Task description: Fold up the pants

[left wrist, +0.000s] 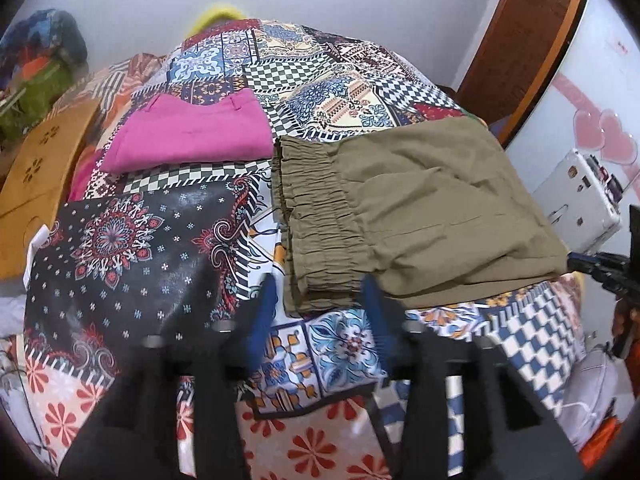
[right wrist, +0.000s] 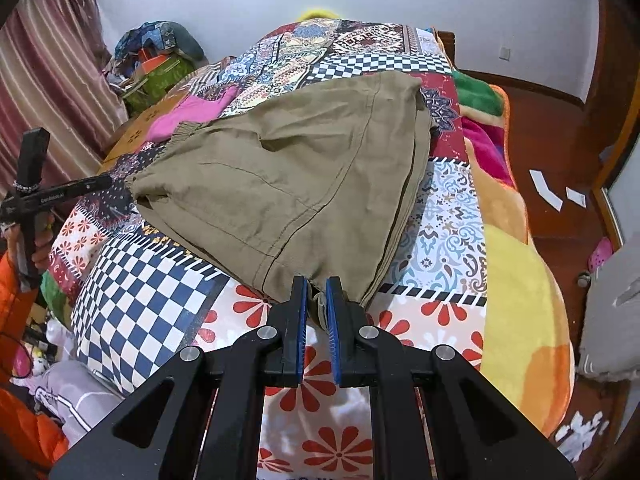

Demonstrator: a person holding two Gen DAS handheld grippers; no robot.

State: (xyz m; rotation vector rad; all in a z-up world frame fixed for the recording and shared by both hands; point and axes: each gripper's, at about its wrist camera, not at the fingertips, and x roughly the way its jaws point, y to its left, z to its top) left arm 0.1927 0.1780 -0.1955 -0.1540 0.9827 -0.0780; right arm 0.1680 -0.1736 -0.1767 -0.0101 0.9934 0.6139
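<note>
Olive-green pants [left wrist: 420, 208] lie folded on the patterned bedspread [left wrist: 132, 264], elastic waistband to the left in the left wrist view. My left gripper [left wrist: 320, 300] is open and empty, its blurred fingers just in front of the waistband's near corner. In the right wrist view the pants [right wrist: 288, 176] lie ahead. My right gripper [right wrist: 316, 292] is shut on the pants' near corner. The left gripper shows at the far left of that view [right wrist: 100, 182], next to the waistband.
Folded pink pants [left wrist: 192, 136] lie further back on the bed. A wooden board [left wrist: 44, 168] lies at the bed's left edge. A colourful blanket [right wrist: 516, 264] hangs off the right side, with wooden floor [right wrist: 560, 152] beyond.
</note>
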